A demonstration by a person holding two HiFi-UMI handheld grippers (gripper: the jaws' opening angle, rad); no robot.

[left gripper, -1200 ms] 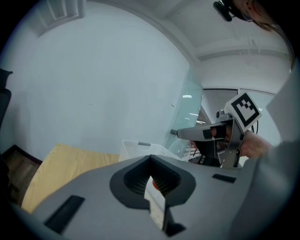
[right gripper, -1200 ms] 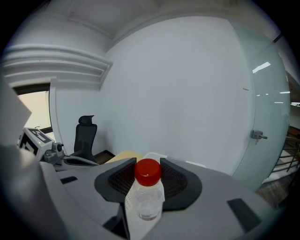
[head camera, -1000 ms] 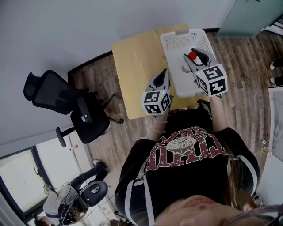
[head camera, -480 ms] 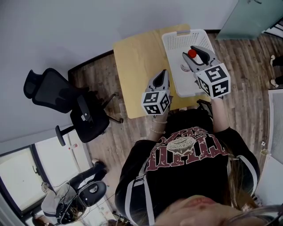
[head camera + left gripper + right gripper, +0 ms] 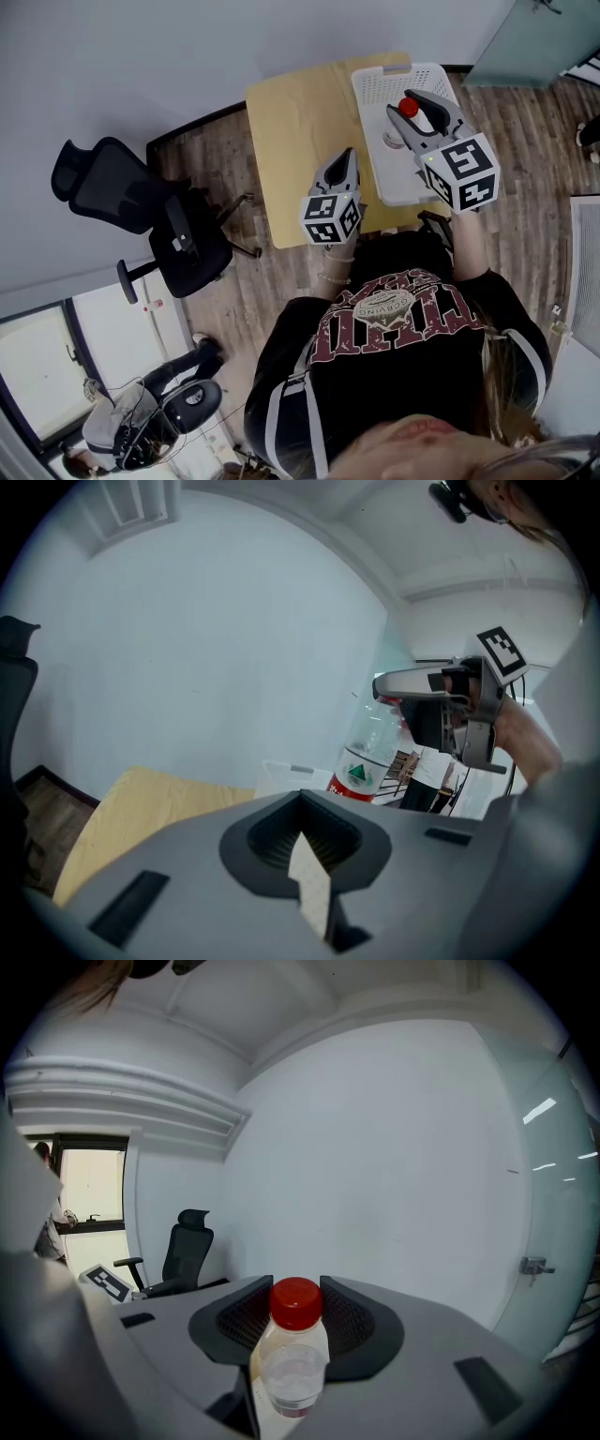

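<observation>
While right gripper [image 5: 413, 101] clamped clear bottle [image 5: 367, 750] at neck, just under red cap, bottle hung roughly upright, long axis near vertical, above white basket [image 5: 377, 86] on table [image 5: 295, 131]. Left gripper [image 5: 348, 155] jaws together, empty, lower, over table; bottle up and to its right. Against second earlier: right gripper higher, basket gone from its view, bottle newly visible from left gripper.

Soft, even light is filling the room, throwing only faint shadows. A window [image 5: 89, 1190] is glowing overexposed at the left of the right gripper view, and ceiling lights are glinting off the glass door [image 5: 553, 1194]. Both gripper views are bulging fisheye-fashion into black corners; the near bottle [image 5: 298, 1354] is showing crisp.
</observation>
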